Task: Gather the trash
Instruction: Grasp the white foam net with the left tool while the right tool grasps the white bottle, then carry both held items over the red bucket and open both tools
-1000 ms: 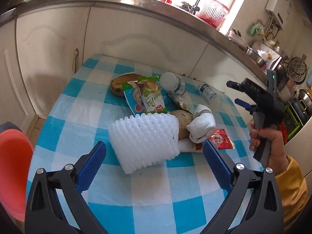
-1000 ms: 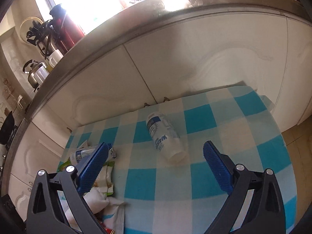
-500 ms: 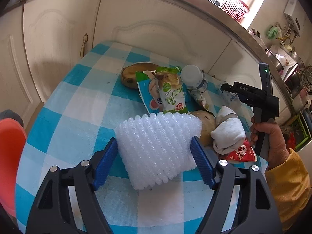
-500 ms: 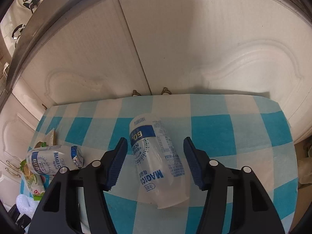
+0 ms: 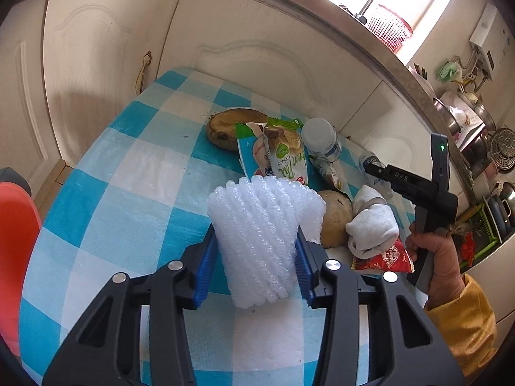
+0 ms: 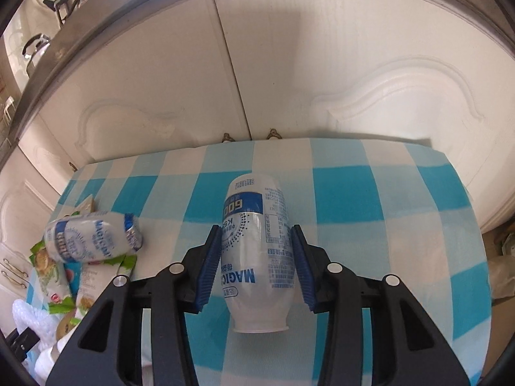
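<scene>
Covering the table, a blue-and-white checked cloth [image 5: 135, 173], left gripper [image 5: 256, 254] closing, pads squeezing the white foam net [image 5: 262, 225] near the litter pile, right gripper [image 6: 257, 262] closing against the lying white bottle [image 6: 257, 251] mid-table.

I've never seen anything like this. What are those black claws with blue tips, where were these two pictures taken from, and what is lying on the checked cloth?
No robot: a person holds a two-fingered grabber in each hand, each carrying a camera that looks along its fingers. They are collecting trash.

The left gripper view shows its blue pads closing on a white foam net sleeve. Behind lie snack wrappers, a brown root vegetable, a crumpled white cloth and a red packet. The person's hand holds the other grabber.

The right gripper view shows its jaws closing around a white bottle lying on the checked tablecloth; a second bottle lies left.
</scene>
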Available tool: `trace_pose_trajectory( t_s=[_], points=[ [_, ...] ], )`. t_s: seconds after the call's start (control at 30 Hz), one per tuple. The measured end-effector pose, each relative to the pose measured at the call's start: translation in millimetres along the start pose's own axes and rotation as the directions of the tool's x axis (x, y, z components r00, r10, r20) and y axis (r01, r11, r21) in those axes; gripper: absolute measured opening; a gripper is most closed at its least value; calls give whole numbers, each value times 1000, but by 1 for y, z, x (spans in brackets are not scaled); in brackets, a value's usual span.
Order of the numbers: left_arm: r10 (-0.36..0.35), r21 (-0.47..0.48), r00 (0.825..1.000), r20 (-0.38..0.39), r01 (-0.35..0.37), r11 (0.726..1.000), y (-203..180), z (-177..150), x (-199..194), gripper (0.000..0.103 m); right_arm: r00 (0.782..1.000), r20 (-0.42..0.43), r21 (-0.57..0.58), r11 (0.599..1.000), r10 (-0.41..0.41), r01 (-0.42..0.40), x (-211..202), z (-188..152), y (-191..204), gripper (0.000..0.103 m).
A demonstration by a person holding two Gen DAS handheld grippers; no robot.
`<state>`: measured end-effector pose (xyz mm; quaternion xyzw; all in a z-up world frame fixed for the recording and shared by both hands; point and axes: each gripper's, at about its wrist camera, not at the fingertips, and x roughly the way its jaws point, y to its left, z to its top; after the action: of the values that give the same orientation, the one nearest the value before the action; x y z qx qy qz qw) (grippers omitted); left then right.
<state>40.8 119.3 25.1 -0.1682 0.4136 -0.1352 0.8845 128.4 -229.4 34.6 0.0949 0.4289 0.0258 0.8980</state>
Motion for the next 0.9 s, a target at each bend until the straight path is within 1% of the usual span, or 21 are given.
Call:
trace_pose_trajectory(
  t_s=[0.1,0.23,0.27,0.3,0.47,0.57,0.73,0.83,0.9],
  points=[
    [-7,-1,1000,7,7,1000,1,-2,-5,42,1000,18,33,999,26,-26,-11,-6,-3,45],
    [-19,-7,1000,24,19,1000,4,-4,-17,41,997,42,86,994,67,-71,-35,-16,-7,45],
    [-21,-7,999,30,22,1000,5,-5,-20,41,996,47,99,992,77,-81,-32,-16,-6,45],
    [-25,-7,999,38,25,1000,6,-5,-24,41,995,53,111,990,84,-90,-39,-19,-7,45],
    [-26,-16,997,77,28,999,17,-9,-47,41,990,90,135,983,111,-123,-67,-31,2,45],
    [-12,-28,995,102,15,1000,29,-11,-64,41,985,111,136,979,135,-149,-85,-38,11,45],
    [31,-59,988,149,-22,998,56,-15,-96,41,970,142,122,969,198,-216,-113,-49,41,45],
    [71,-91,981,183,-56,994,78,-17,-118,41,953,147,88,956,264,-278,-127,-59,71,45],
    [101,-111,975,200,-80,991,93,-19,-130,41,941,131,68,944,312,-323,-130,-65,93,45]
  ],
)
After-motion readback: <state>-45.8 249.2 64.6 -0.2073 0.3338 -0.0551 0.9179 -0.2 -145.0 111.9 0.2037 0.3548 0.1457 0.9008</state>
